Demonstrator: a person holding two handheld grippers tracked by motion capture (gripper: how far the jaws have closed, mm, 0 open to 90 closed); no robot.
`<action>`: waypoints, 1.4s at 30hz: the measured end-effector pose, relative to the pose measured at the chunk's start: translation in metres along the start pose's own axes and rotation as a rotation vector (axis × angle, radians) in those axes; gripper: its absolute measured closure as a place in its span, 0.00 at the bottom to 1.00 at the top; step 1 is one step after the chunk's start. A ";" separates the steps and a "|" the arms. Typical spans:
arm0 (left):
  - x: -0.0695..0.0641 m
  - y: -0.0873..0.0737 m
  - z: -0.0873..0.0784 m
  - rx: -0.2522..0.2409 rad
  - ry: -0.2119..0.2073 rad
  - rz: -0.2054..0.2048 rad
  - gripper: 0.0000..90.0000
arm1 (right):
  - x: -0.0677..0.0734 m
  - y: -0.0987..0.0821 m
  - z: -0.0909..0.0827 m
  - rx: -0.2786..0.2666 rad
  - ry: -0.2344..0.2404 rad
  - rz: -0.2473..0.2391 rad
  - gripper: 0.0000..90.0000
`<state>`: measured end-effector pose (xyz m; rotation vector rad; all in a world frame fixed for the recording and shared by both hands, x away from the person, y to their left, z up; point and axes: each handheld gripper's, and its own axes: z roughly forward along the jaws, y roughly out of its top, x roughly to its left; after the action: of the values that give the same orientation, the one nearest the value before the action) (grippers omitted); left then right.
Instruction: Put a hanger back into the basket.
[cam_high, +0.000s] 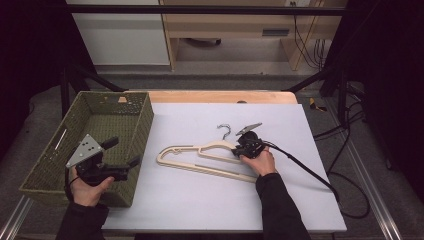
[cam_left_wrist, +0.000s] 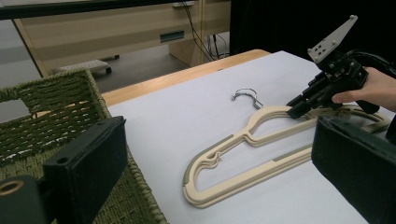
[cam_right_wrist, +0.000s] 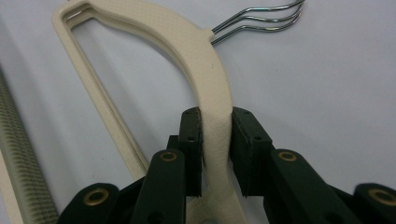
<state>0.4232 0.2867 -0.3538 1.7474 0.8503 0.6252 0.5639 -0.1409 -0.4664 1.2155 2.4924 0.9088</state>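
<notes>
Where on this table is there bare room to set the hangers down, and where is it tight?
Free: the white sheet between the hangers and the near edge, the strip beyond the metal hooks, and the woven basket, whose visible floor looks bare. Crowded: mid-sheet, where the right tool grips the hangers' shoulder, and the basket's near corner under the left tool.

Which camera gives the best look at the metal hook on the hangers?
The right gripper view: the metal hook appears close, showing three stacked wires. The left gripper view and high view show it small, as one curved hook on the table.
</notes>
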 end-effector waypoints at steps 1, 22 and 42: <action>0.000 0.000 0.000 0.000 0.001 0.000 0.04 | 0.000 0.000 -0.001 0.002 0.000 -0.014 0.83; -0.050 0.024 0.047 0.094 -0.080 0.092 0.06 | 0.007 -0.003 -0.028 -0.105 -0.039 -0.130 0.85; -0.073 0.021 0.206 0.320 -0.132 0.164 0.33 | 0.021 -0.011 -0.054 -0.165 -0.024 -0.197 0.86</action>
<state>0.5380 0.1056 -0.4001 2.1398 0.7499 0.4921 0.5198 -0.1532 -0.4297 0.9068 2.4105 1.0169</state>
